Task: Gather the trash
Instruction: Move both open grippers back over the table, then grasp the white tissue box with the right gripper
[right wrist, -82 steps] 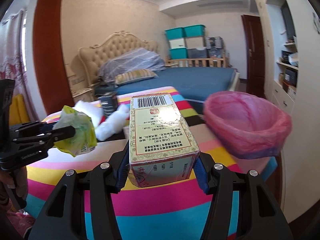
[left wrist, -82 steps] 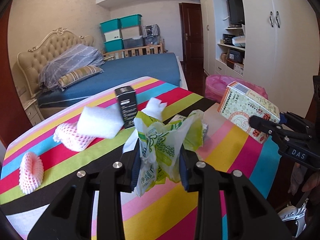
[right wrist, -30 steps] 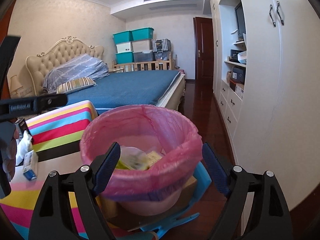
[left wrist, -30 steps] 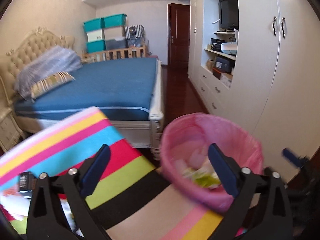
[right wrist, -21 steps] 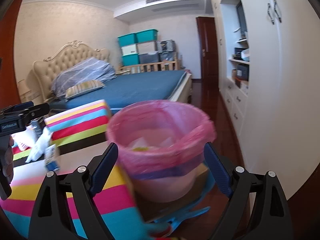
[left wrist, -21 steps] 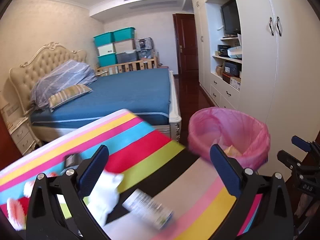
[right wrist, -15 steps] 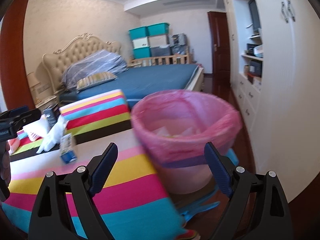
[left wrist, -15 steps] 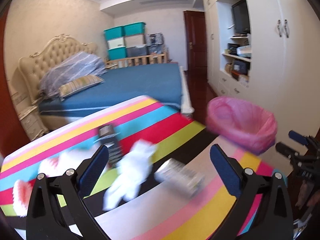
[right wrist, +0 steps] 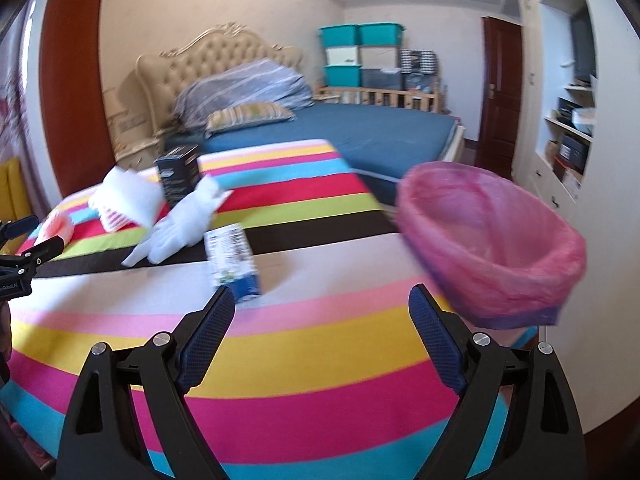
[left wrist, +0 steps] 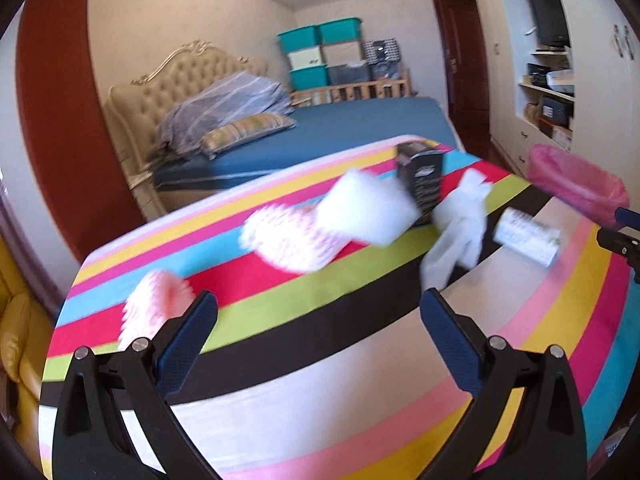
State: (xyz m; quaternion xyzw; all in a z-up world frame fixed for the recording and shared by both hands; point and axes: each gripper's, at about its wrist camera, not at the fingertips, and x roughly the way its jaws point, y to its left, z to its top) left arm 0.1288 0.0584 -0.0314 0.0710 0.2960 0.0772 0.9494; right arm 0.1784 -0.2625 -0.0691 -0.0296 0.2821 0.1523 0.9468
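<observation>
Both my claws are empty now: the left gripper (left wrist: 318, 326) and right gripper (right wrist: 320, 320) hang with jaws spread wide over the striped table (right wrist: 304, 340), nothing between them. A moment ago they hovered over the pink-lined bin (right wrist: 492, 240), after dropping the green wrapper and the printed box in. Now they have swung back to what remains: small carton (right wrist: 232, 258), white glove (right wrist: 180, 224), black box (left wrist: 420, 172), foam pieces (left wrist: 364, 212). I'd take the carton next.
</observation>
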